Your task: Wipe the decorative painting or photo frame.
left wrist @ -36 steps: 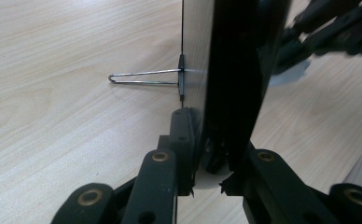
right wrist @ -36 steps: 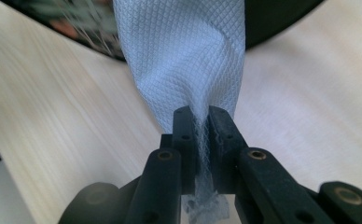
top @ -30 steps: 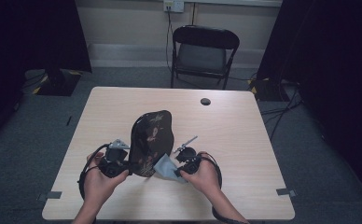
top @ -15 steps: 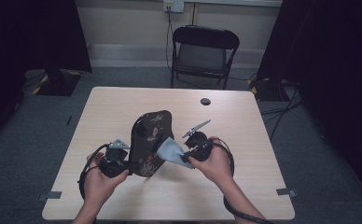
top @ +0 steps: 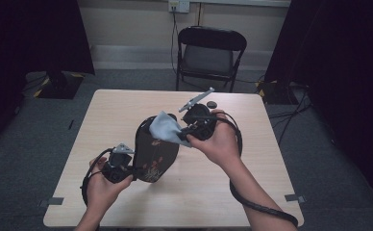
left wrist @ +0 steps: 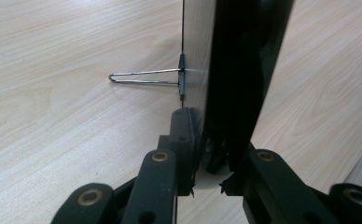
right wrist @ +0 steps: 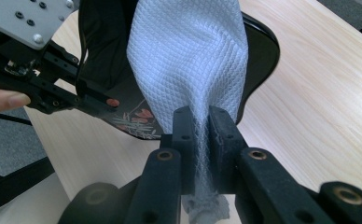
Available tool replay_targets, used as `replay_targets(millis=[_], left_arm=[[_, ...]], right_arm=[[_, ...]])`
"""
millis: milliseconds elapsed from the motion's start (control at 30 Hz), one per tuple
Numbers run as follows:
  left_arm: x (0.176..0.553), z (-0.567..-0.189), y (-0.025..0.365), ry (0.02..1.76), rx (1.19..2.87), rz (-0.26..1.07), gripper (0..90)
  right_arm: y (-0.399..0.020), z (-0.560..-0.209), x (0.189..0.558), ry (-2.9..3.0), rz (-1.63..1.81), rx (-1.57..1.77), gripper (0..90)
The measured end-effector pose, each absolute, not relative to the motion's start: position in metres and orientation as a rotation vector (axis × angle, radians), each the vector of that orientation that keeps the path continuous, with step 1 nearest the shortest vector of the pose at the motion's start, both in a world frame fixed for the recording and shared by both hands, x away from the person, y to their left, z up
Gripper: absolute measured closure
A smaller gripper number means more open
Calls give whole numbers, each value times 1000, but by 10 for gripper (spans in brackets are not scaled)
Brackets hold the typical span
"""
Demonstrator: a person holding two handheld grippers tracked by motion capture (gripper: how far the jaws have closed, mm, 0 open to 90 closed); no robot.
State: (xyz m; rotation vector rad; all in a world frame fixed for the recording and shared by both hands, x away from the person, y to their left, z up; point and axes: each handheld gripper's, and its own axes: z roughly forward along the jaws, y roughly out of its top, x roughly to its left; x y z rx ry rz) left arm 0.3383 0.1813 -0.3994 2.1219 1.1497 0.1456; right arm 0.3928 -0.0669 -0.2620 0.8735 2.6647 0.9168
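My left claw (top: pixel 135 169) is clenched on the bottom edge of the mirror (top: pixel 156 149), holding it upright on the bench (top: pixel 271 159) near my side, a little left of centre. My right claw (top: pixel 187 129) is clenched on a pinch of the cloth (top: pixel 165 127), which lies against the mirror's upper part; in the right claw view the cloth (right wrist: pixel 188 60) fans out from between my jaws and drapes over the dark oval rim.

I take the mirror for stiff, fairly light and breakable, with a slick face, so a hold on the rim is the one I trust. In the left claw view the mirror (left wrist: pixel 235 74) stands edge-on between my jaws, its thin wire stand (left wrist: pixel 144 78) folded out to the side, touching the bench. That stand looks too slight to brace anything, so my left grip does the steadying, and I would keep it low on the frame, not on the glass.

The cloth is soft, limp and nearly weightless. A tight pinch at one bunched end leaves the loose part free to wipe. Pressing hard would tip the mirror, I judge, so light strokes suit it
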Motion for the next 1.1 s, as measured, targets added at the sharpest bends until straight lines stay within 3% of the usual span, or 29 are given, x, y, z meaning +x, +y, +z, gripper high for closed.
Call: replay_targets(millis=[500,1100], left_arm=[[338,-399,181,1144,2127,147,789],[339,-399,181,1150,2122,145,789]], right_arm=[[-50,-309,394,2746,810,879,826],[-49,-417,386,2889,674,971,825]])
